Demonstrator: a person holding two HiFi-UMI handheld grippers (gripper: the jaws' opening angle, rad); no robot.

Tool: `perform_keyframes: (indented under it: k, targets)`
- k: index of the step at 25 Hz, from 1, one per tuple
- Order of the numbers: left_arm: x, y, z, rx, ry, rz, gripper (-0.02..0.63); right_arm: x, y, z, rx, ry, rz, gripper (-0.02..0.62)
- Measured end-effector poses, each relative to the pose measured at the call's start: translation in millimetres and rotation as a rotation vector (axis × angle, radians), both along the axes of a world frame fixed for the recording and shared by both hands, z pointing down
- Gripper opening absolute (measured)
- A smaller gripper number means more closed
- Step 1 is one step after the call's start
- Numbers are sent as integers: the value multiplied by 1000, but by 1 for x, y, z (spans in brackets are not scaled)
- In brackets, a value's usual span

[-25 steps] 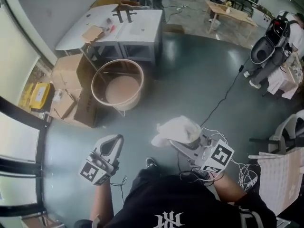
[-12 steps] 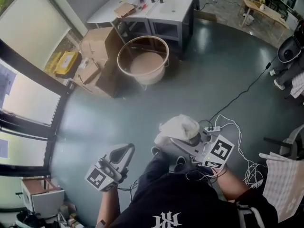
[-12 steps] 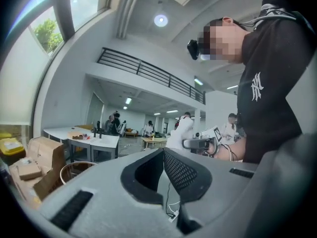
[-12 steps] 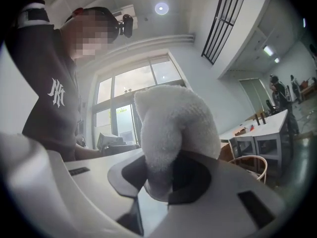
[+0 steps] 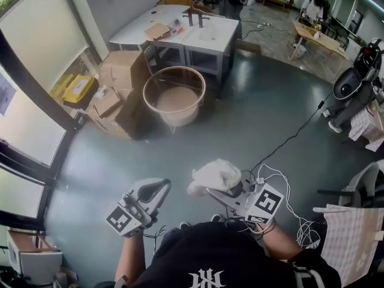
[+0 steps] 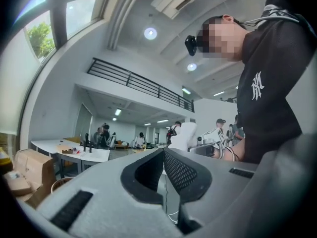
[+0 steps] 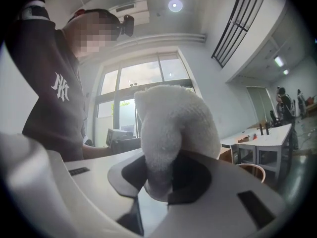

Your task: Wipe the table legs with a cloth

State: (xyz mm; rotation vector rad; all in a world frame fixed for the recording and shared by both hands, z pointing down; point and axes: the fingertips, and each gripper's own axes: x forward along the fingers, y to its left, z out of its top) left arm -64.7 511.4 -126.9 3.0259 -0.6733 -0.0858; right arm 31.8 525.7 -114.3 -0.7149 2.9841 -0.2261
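My right gripper is shut on a bunched white cloth, held low in front of the person's body above the floor. In the right gripper view the cloth bulges up out of the closed jaws of that gripper. My left gripper hangs to the left of it, shut with nothing between its jaws. Its tips meet in the left gripper view, where the left gripper points toward the cloth. The white tables with dark legs stand far ahead across the floor.
A round wooden tub-like stand sits in front of the tables, with cardboard boxes to its left. A black cable and white cords run over the grey floor. People and a bench are at the far right.
The head view has swung, so the tables and tub shift in the picture. Both grippers keep the same pose and the cloth stays in the right one.
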Motion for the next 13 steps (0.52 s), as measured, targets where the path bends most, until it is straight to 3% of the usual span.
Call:
perform_keyframes:
  k: [6, 13]
  targets:
    - [-31, 17, 17, -61, 38, 31, 5, -28, 15, -11, 30, -22, -33, 83]
    - [-35, 26, 31, -86, 52, 87, 5, -54, 29, 3, 0, 8, -58, 83]
